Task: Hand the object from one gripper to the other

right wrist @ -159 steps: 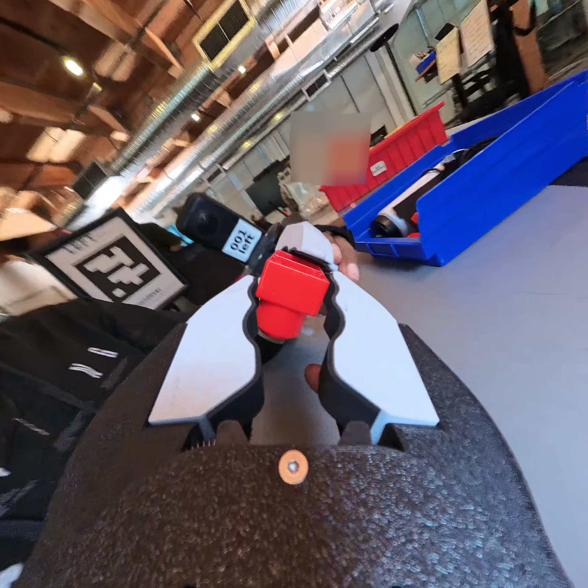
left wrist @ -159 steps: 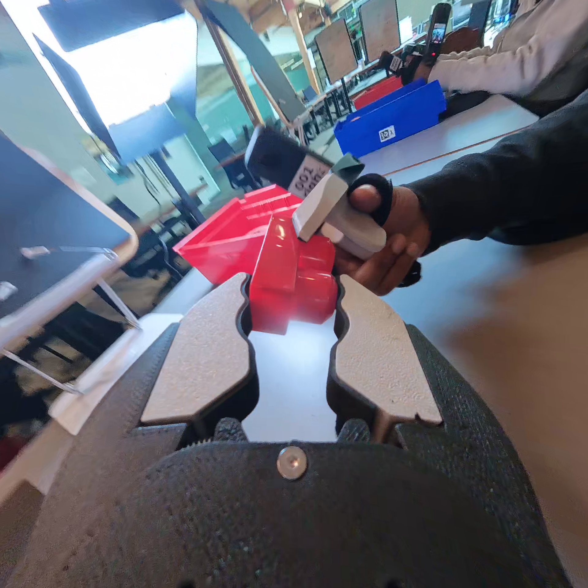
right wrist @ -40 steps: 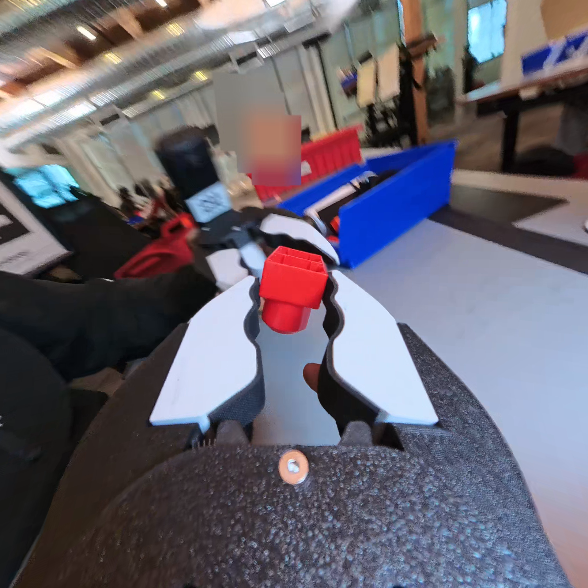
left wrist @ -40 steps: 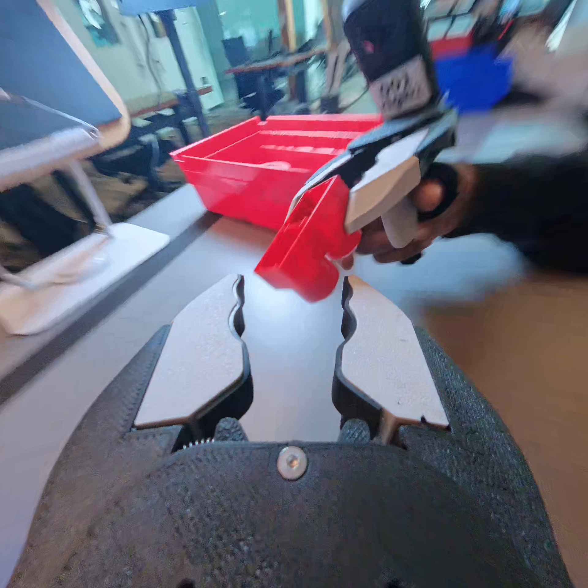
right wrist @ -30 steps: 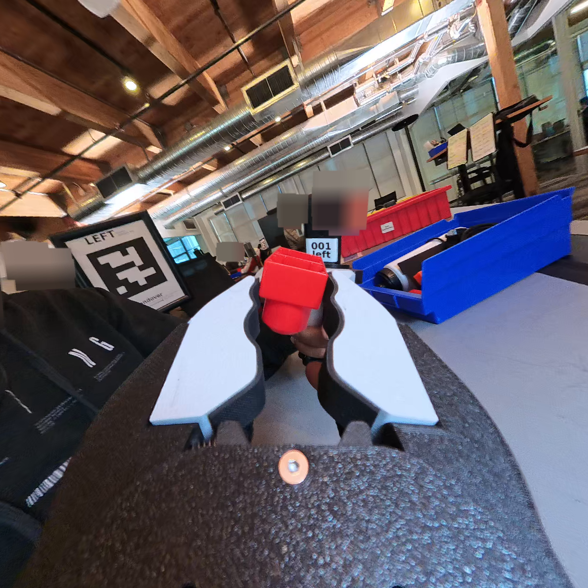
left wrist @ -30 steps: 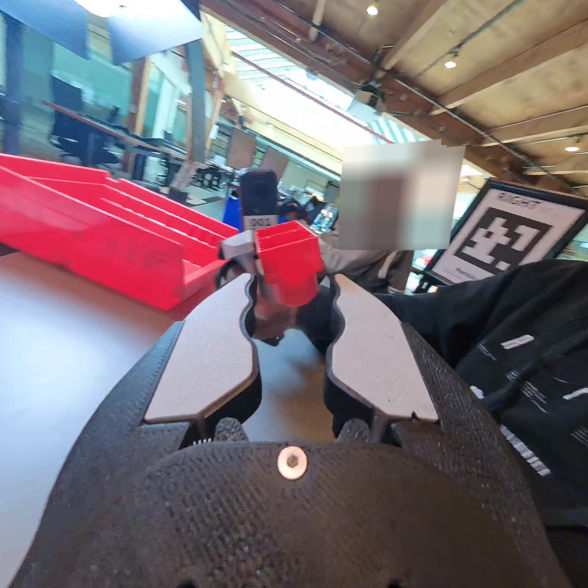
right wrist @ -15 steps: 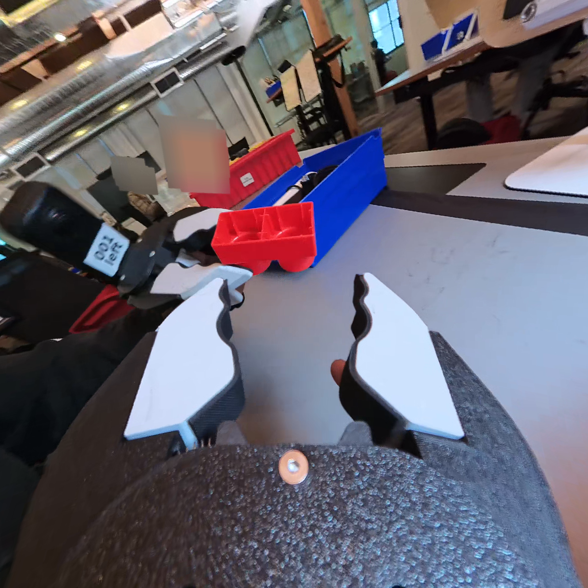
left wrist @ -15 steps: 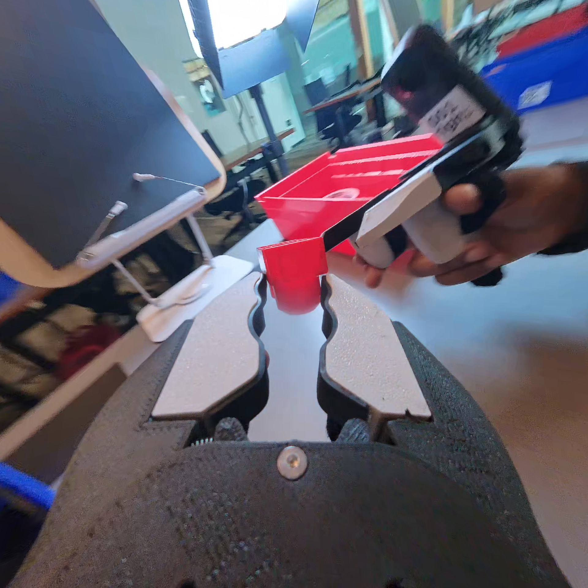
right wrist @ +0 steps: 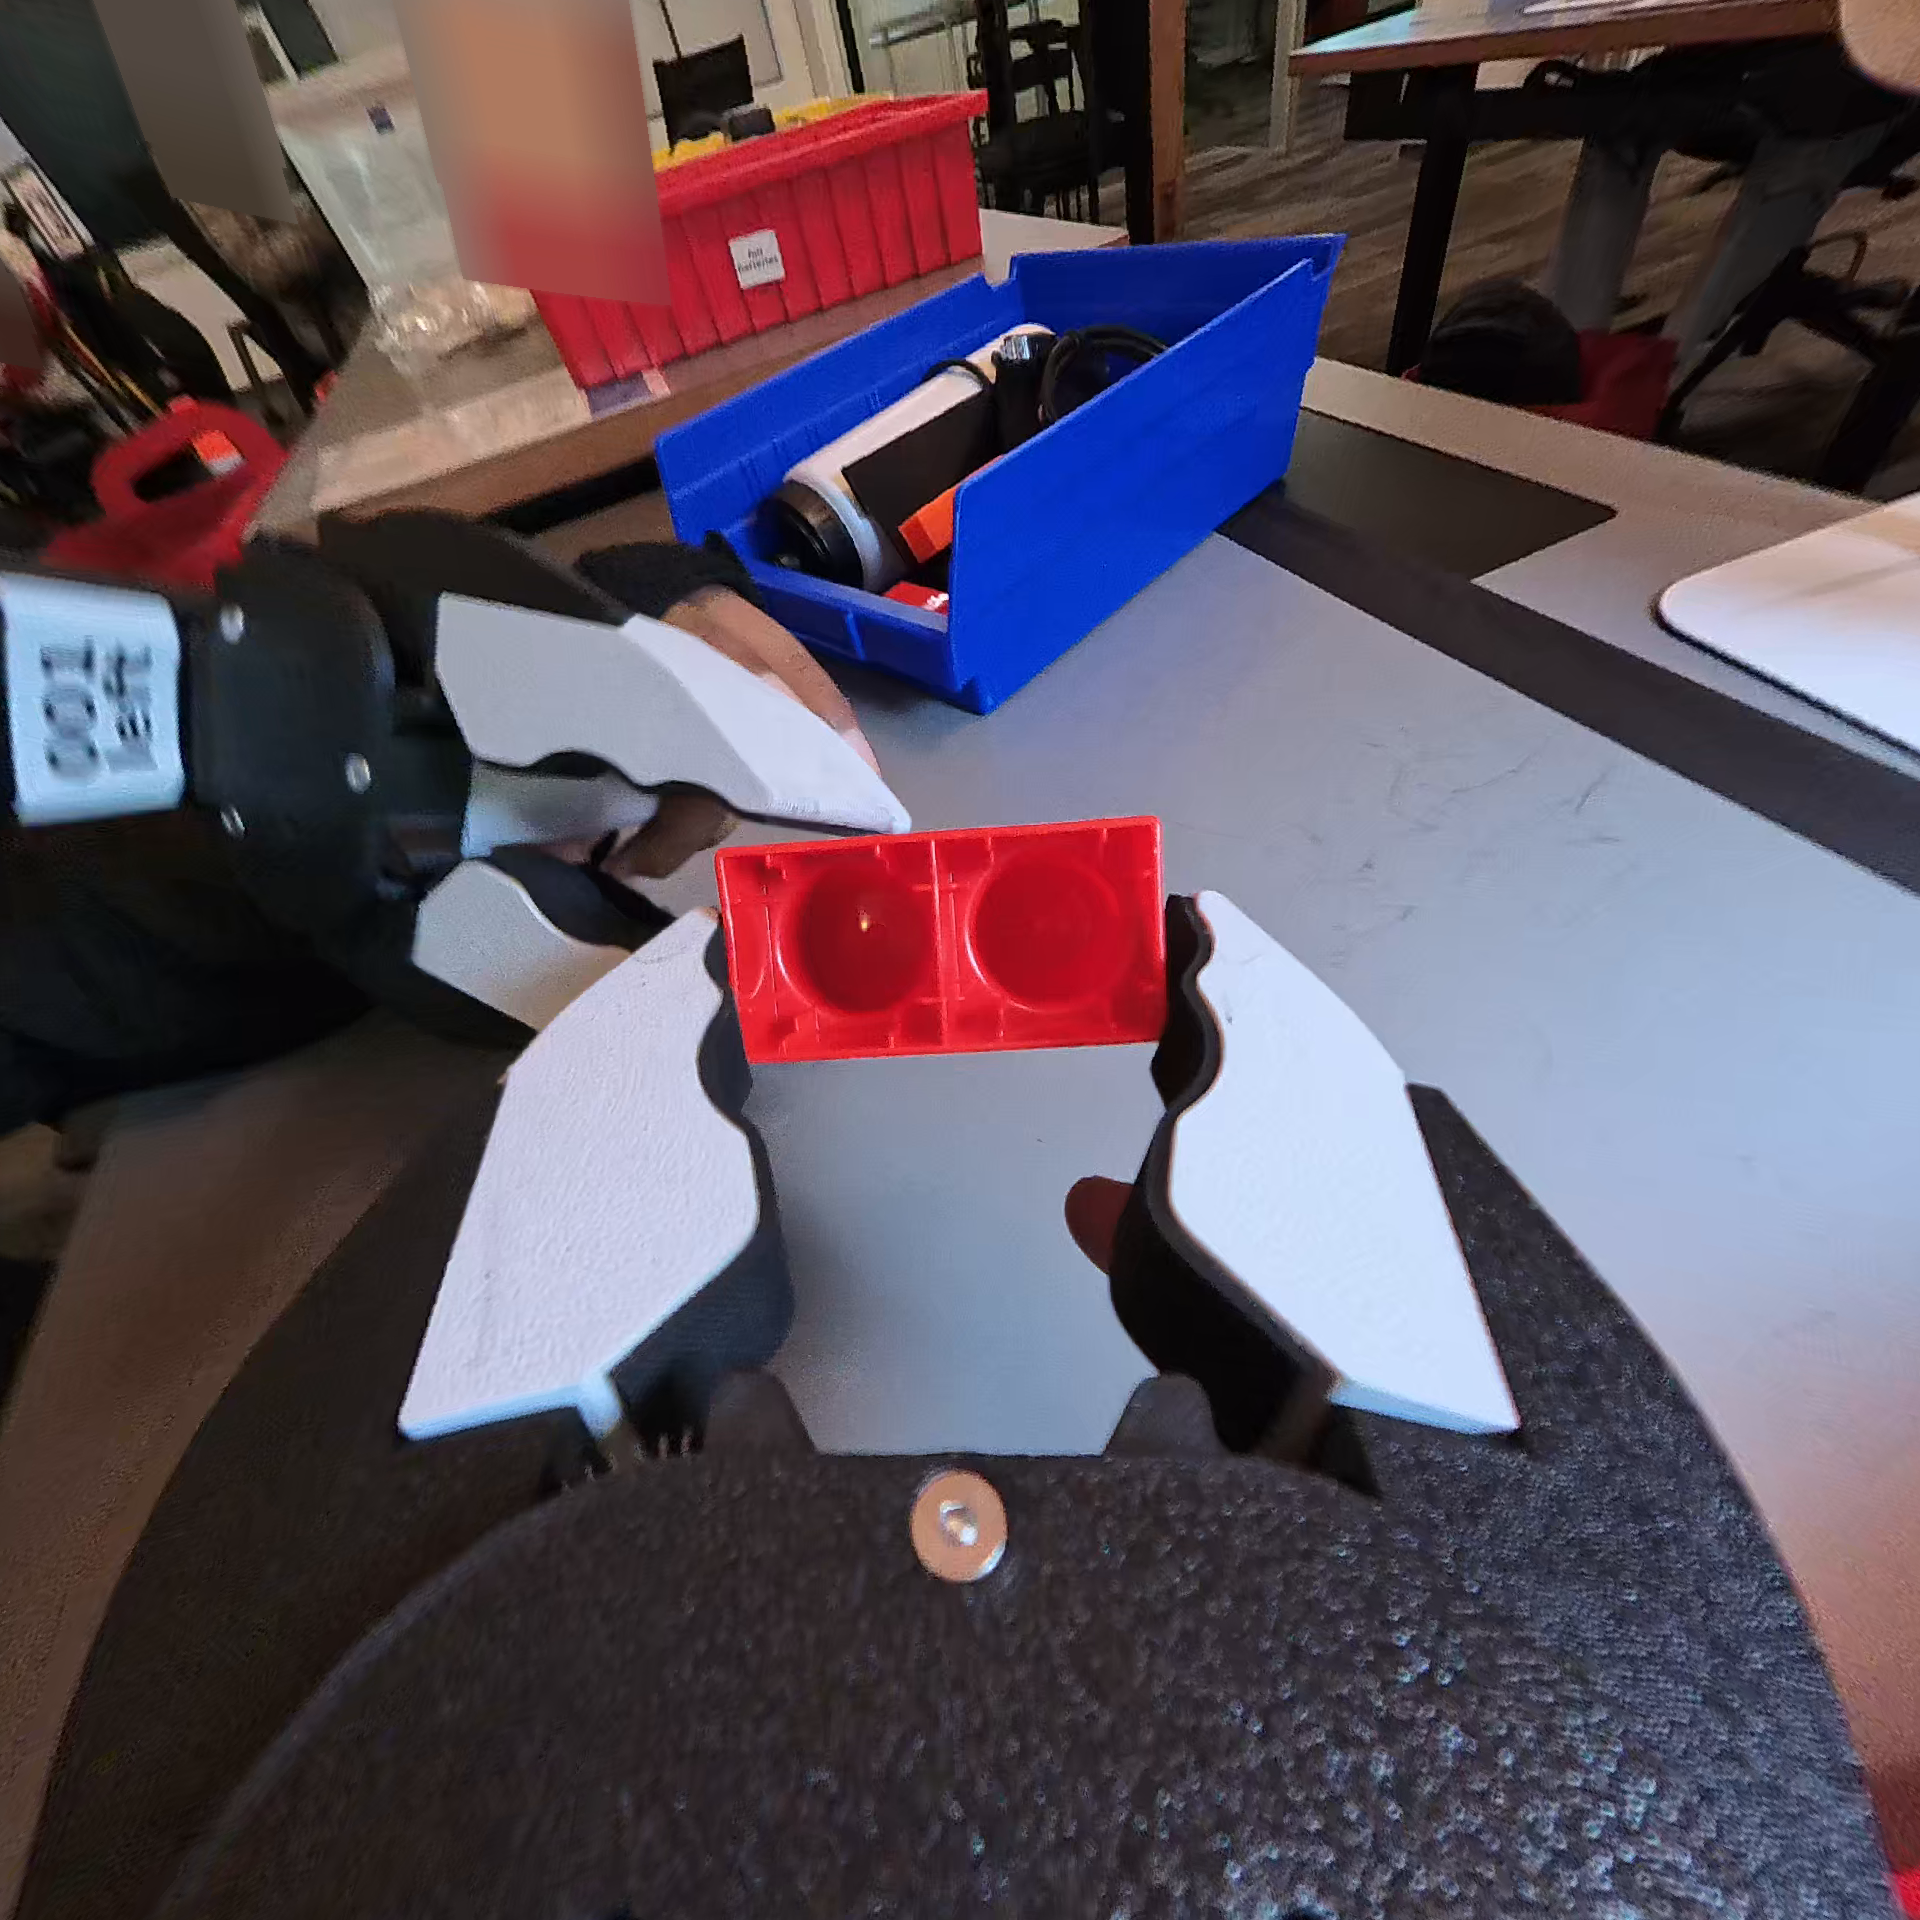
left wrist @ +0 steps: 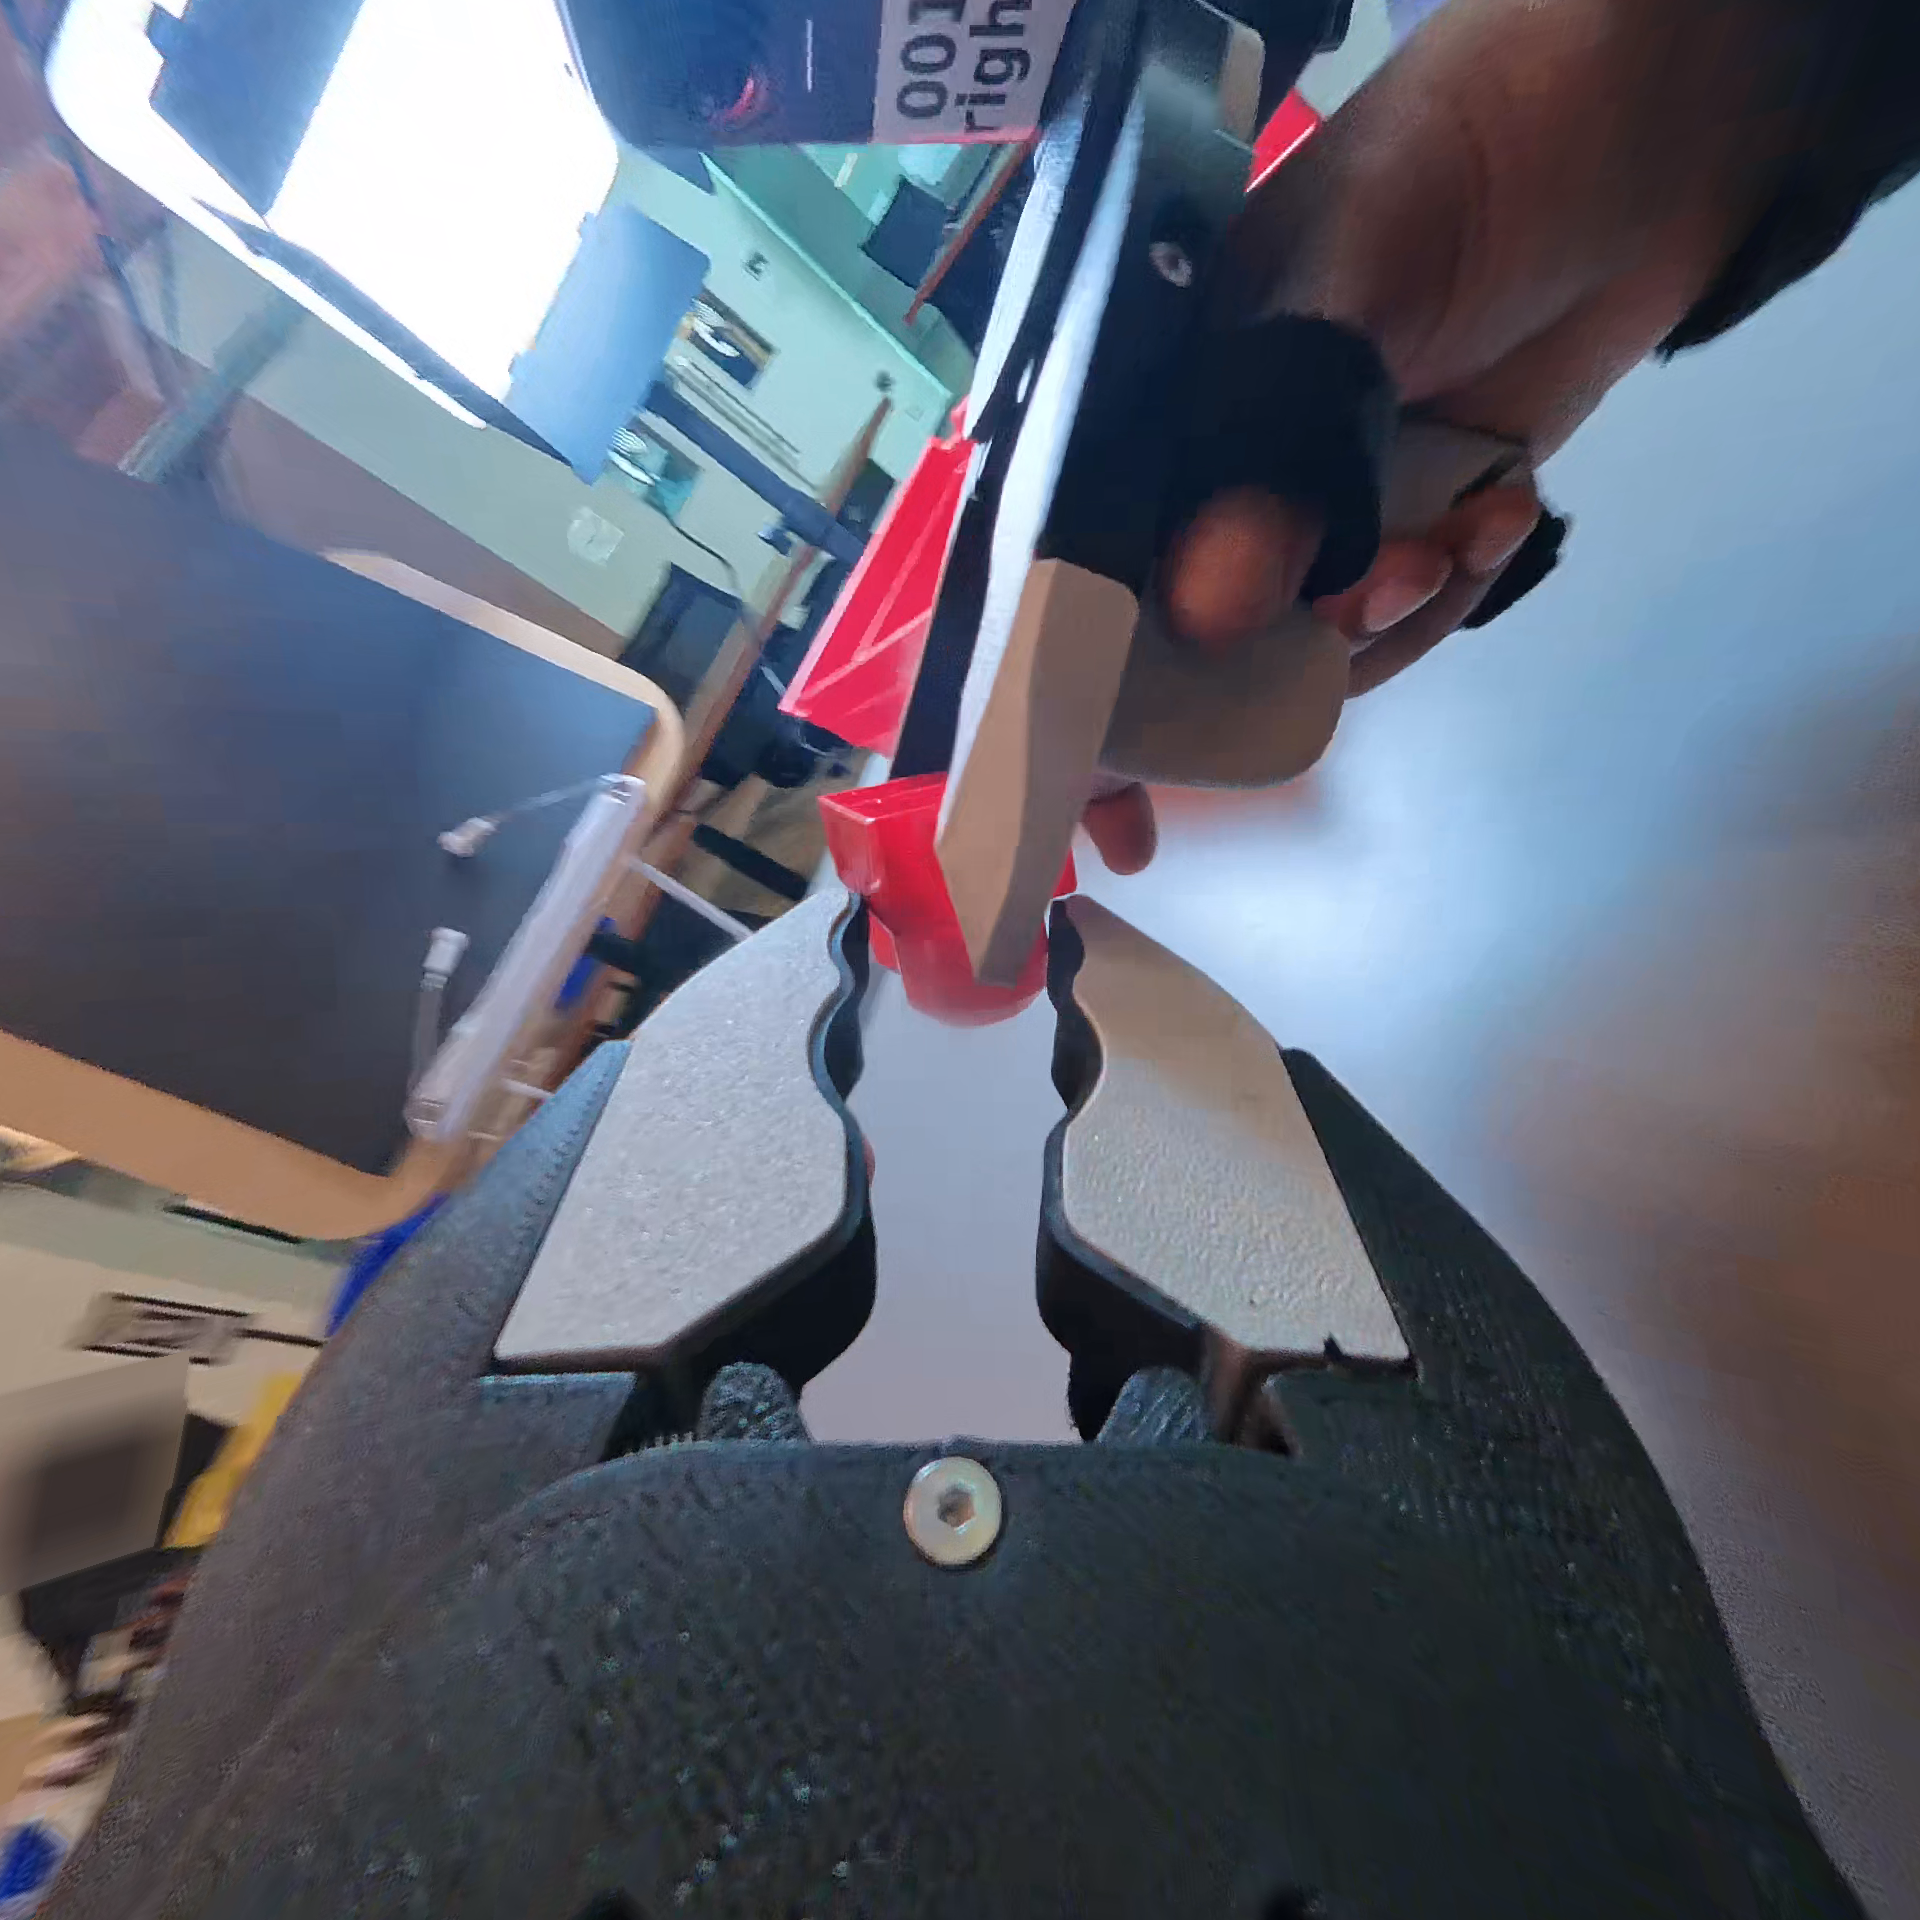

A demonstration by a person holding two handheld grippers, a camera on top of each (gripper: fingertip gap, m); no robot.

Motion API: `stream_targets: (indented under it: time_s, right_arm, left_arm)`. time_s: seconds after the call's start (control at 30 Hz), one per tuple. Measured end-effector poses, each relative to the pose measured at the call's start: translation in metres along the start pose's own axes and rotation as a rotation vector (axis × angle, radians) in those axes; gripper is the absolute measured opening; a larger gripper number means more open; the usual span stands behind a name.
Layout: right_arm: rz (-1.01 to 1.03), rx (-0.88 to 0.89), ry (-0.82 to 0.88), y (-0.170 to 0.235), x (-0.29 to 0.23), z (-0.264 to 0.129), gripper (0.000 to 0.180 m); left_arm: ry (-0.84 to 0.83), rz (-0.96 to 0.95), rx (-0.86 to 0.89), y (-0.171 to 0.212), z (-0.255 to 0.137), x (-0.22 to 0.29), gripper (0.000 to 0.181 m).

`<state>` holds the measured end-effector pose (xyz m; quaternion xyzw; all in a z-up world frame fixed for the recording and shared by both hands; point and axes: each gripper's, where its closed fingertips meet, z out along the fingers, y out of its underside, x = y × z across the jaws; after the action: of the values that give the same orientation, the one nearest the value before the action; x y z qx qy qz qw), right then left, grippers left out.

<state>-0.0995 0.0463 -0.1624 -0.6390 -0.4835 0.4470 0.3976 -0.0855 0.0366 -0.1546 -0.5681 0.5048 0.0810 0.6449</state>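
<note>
1. Left wrist view. The left gripper (left wrist: pixel 951 920) has its jaws drawn close, and both tips press on the red block (left wrist: pixel 888 894), pinching its rounded stud end.
2. The right gripper (left wrist: pixel 966 862) comes down onto the red block from above. One pale finger (left wrist: pixel 1023 727) crosses the front of the block. The hand (left wrist: pixel 1455 312) holding it is above and right of the block.
3. A red bin (left wrist: pixel 883 644) sits behind and above the block.
4. Right wrist view. The right gripper (right wrist: pixel 940 935) pinches the red block (right wrist: pixel 940 940) by its two short ends, a pad against each. The block's hollow underside faces the camera, and the block is held clear above the grey table (right wrist: pixel 1455 831).
5. The left gripper (right wrist: pixel 748 852) reaches in from the left of the block. Its upper finger (right wrist: pixel 665 717) ends at the block's top edge, but contact on the far side is hidden.
6. A blue bin (right wrist: pixel 1091 520) stands on the table behind the block.
</note>
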Motion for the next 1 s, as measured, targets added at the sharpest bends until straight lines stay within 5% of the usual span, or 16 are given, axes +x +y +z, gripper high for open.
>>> stream_targets:
  time_s: [0.27,0.37,0.63,0.8,0.9,1.0]
  right_arm:
    - [-0.407,0.128,0.039,-0.018,-0.005,-0.020,0.077]
    - [-0.642,0.047,0.178,-0.013,-0.001,-0.018,0.078]
    - [-1.113,-0.159,0.394,0.008,-0.004,0.003,0.077]
    - [-1.274,-0.188,0.490,0.007,-0.006,0.009,0.078]
    - [-1.189,-0.153,0.482,0.002,-0.006,0.009,0.078]
    - [-0.850,-0.100,0.343,0.000,-0.007,0.007,0.092]
  left_arm:
    - [0.532,-1.048,0.188,-0.003,-0.012,0.000,0.060]
    - [0.618,-1.241,0.269,-0.009,-0.017,-0.010,0.060]
    - [0.586,-1.139,0.123,-0.002,-0.005,0.012,0.059]
    - [0.504,-1.012,0.055,0.008,0.001,0.016,0.040]
    - [0.449,-0.957,0.059,0.008,0.001,0.007,0.038]
    - [0.322,-0.838,0.062,0.014,0.000,-0.007,0.038]
